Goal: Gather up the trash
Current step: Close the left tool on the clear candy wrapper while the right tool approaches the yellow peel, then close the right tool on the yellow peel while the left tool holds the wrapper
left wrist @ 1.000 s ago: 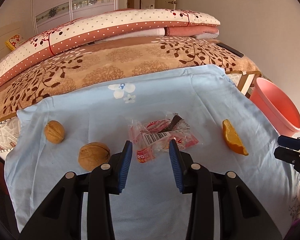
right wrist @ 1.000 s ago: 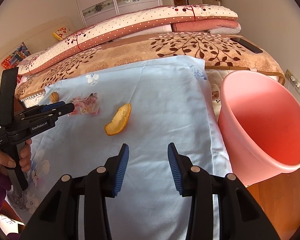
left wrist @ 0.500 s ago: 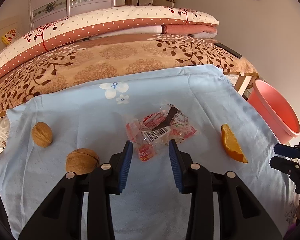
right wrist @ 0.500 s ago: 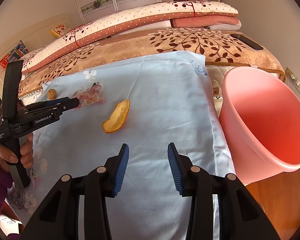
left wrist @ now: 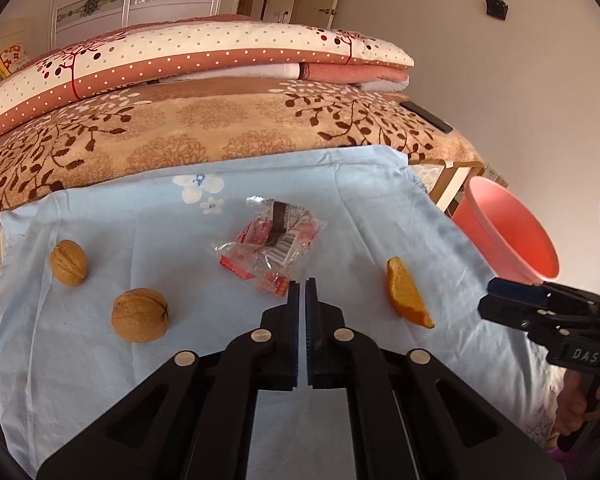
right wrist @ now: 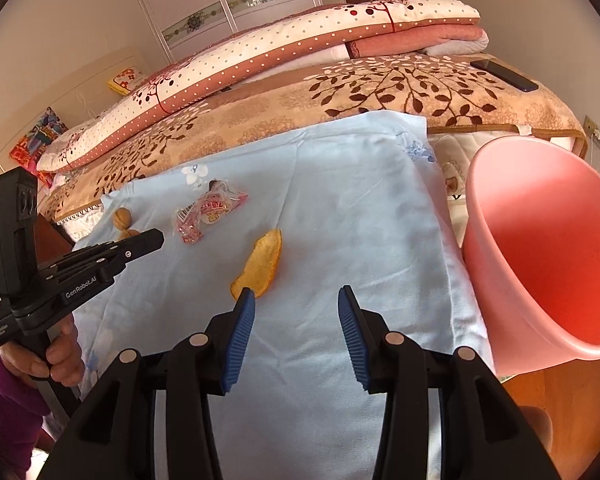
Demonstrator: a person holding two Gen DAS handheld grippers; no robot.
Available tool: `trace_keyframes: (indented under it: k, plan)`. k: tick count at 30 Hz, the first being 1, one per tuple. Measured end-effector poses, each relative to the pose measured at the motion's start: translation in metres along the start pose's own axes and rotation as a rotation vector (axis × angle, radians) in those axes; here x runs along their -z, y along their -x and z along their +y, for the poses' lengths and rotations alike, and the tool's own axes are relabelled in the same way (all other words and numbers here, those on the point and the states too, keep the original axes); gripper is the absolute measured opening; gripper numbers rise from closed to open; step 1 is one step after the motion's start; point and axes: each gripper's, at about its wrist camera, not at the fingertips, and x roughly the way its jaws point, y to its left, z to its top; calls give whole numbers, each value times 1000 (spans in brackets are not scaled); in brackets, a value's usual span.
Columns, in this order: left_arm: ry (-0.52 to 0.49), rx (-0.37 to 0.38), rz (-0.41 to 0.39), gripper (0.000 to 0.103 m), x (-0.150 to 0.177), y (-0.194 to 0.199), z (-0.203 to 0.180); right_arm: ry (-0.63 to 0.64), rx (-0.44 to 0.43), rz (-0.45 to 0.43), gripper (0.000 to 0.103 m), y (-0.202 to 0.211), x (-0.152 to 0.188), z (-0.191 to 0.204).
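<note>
My left gripper (left wrist: 302,285) is pinched together on the candy wrapper's (left wrist: 270,246) near corner, mid-sheet (left wrist: 140,380). My right gripper's (right wrist: 296,300) fingers are apart and widening, empty — orange peel (right wrist: 260,266) just ahead, pink bin (right wrist: 540,256) beyond the sheet's right edge.

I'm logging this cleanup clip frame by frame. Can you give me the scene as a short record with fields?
surface: light blue sheet over a bed
trash: crumpled snack wrapper; orange peel
other items: two walnuts
bin: pink bin beside the bed, looks empty
left gripper: shut, tips just short of the wrapper, no grip visible
right gripper: jaws opening, nothing between them, peel just ahead
</note>
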Motion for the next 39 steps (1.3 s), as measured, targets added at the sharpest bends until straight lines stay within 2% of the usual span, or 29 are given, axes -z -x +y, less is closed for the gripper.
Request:
trace_keyframes:
  k: [1, 3, 5, 7, 14, 22, 23, 25, 27, 28, 29, 33, 39]
  plan:
    - [-4, -9, -3, 3, -4, 0, -1, -8, -7, 2, 45, -2, -2, 2]
    - [-14, -25, -12, 11, -11, -3, -3, -14, -19, 8, 46, -6, -5, 6]
    - [-13, -24, -11, 31, -15, -10, -4, -7, -18, 8, 49, -10, -8, 11]
    - [-13, -31, -1, 32, -19, -19, -3, 3, -8, 12, 49, -15, -10, 15]
    - [-61, -81, 25, 33, -25, -45, -2, 21, -5, 52, 50, -41, -15, 27]
    - [-170, -131, 39, 32, -16, -55, -12, 47, 22, 89, 50, -65, -13, 32]
    - [-176, -138, 38, 26, -15, -55, -13, 50, 24, 91, 50, -66, -12, 32]
    - [-159, -134, 37, 13, -14, -53, -11, 58, 23, 86, 50, -67, -11, 31]
    - [-121, -121, 30, 10, -15, -48, -7, 74, 30, 80, 44, -66, -10, 32]
    - [-101, -113, 26, 9, -15, -45, -6, 82, 31, 84, 32, -66, -10, 32]
    - [-80, -106, 22, 8, -16, -41, -4, 88, 33, 88, 25, -67, -9, 32]
    - [-7, -69, 7, 7, -17, -27, -1, 96, 20, 81, 20, -62, -7, 30]
    - [52, -36, -23, 6, -13, -6, -7, 73, 5, 56, 18, -44, -6, 22]
